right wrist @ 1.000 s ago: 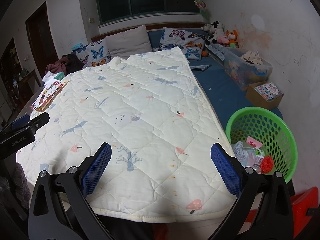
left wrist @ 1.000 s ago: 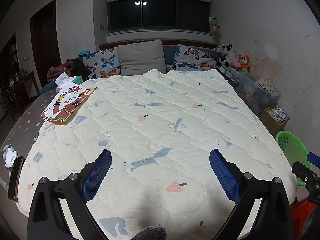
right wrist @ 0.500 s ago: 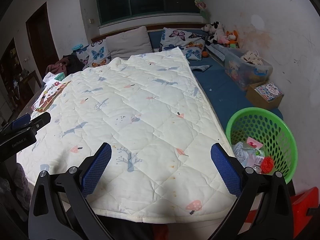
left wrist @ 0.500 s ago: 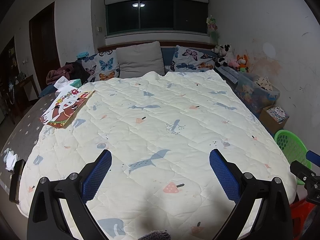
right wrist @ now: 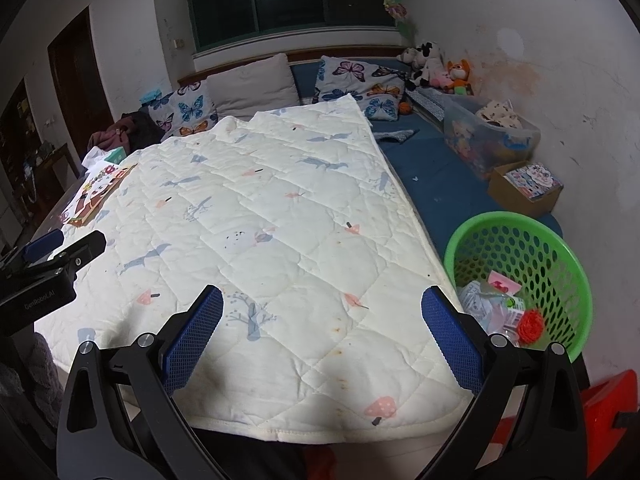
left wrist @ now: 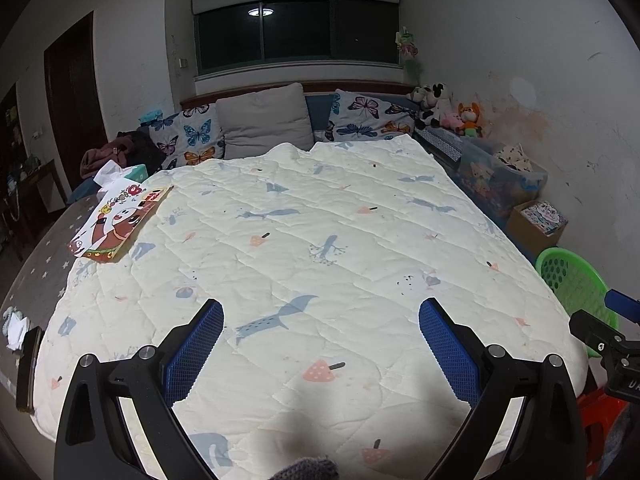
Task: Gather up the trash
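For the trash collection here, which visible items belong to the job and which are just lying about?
Job:
- green basket, wrappers already inside
- crumpled white paper at the bed's left edge, probably trash
- left gripper and right gripper, both open, holding nothing

Lying about:
- quilt
- butterfly pillows
- picture book
- tissue box
- plush toys
- toy bin
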Available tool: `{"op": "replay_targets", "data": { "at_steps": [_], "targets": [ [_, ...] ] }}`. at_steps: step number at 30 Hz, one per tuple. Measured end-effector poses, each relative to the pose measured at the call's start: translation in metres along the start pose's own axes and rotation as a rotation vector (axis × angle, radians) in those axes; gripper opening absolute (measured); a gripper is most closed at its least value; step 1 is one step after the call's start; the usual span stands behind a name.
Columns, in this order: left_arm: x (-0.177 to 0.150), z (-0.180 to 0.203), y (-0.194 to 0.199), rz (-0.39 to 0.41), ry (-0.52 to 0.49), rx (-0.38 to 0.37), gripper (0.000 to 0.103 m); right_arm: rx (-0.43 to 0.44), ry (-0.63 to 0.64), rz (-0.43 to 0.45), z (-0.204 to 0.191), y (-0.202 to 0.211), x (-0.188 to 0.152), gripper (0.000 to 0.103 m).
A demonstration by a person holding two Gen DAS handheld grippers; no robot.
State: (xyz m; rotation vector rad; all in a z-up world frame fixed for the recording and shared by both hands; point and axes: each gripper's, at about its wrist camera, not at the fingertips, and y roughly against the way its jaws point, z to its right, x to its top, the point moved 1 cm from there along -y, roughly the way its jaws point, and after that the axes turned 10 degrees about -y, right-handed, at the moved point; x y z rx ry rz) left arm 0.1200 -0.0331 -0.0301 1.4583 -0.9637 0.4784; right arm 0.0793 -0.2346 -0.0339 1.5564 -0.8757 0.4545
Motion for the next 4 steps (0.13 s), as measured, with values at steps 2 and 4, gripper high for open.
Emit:
{"op": "replay_targets", "data": {
  "at_steps": [2,4],
  "targets": [
    [-0.0002,0.0013,0.0002,-0.001,0.000,0.002,0.095,0.002,-0.001,0.000,0.0000,0.0000,-0.0004,0.099],
    [-0.0001,0.0019,-0.0004,-0.003,0.000,0.003,0.095,0.000,0.001,-0.001,-0.0001,-0.0005,-0.0007,0.099]
  ]
}}
